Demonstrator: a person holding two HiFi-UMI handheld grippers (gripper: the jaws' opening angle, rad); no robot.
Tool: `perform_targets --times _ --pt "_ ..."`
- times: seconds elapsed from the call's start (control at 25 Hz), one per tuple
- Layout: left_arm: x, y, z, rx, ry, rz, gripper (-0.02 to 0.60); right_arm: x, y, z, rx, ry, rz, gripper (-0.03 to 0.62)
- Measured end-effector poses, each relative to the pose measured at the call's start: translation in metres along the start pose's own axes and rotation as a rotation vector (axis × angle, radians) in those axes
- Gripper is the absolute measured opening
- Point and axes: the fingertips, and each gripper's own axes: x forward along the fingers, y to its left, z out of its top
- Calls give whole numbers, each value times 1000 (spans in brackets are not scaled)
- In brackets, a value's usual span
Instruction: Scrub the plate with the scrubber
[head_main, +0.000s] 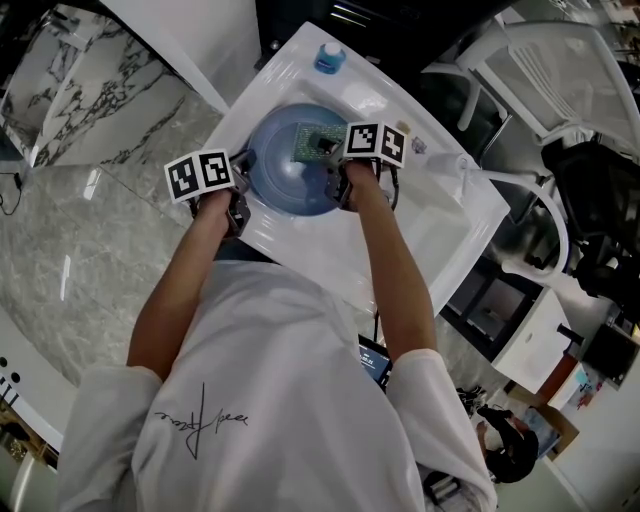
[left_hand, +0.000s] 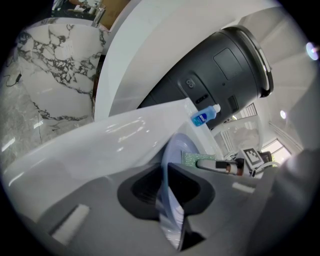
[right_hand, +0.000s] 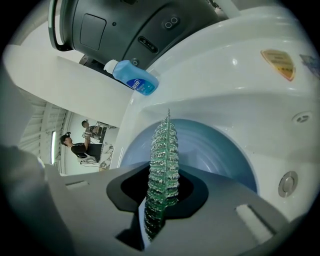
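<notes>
A light blue plate (head_main: 285, 165) stands tilted in the white sink (head_main: 440, 215). My left gripper (head_main: 244, 175) is shut on its left rim; in the left gripper view the plate (left_hand: 169, 165) runs edge-on between the jaws of that gripper (left_hand: 172, 202). My right gripper (head_main: 336, 152) is shut on a green scrubber (head_main: 318, 143), which lies against the plate's upper face. Seen from the right gripper view, the scrubber (right_hand: 161, 160) stands edge-on between the jaws of the right gripper (right_hand: 159, 202), with the plate (right_hand: 215, 147) just behind it. The left gripper view also catches the scrubber (left_hand: 191, 159) and the right gripper (left_hand: 220, 165).
A blue soap bottle (head_main: 329, 57) lies on the sink's far ledge, and shows as well as a bottle (right_hand: 132, 77) in the right gripper view. A drain knob (right_hand: 287, 183) sits on the sink wall. Marble floor (head_main: 70, 250) lies left. Two people (right_hand: 75, 145) stand far off.
</notes>
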Motion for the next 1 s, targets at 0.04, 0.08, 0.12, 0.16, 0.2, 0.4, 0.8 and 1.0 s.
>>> perform_targets --times 0.04,0.08,0.12,0.16,0.2,0.4,0.8,1.0 --pt "0 0 0 0 0 0 95 -2 -2 0 -2 1 -3 58" --pt "0 0 0 -1 -1 0 95 -3 -4 0 -5 0 -7 58" --pt "0 0 0 -1 -1 0 95 -4 -6 1 -6 -1 -9 58" --pt "1 0 0 0 -1 0 95 -5 -8 1 -5 -3 -12 58" --pt "1 0 0 0 -1 0 95 -6 -10 2 -3 -3 -15 58" --pt "0 1 1 1 -3 0 95 -12 -18 3 -25 -3 -51 58" --pt "1 1 0 0 -4 0 95 -33 -39 8 -79 1 -140 58" --pt "1 0 0 0 -3 1 95 -43 -47 11 -124 5 -190 58"
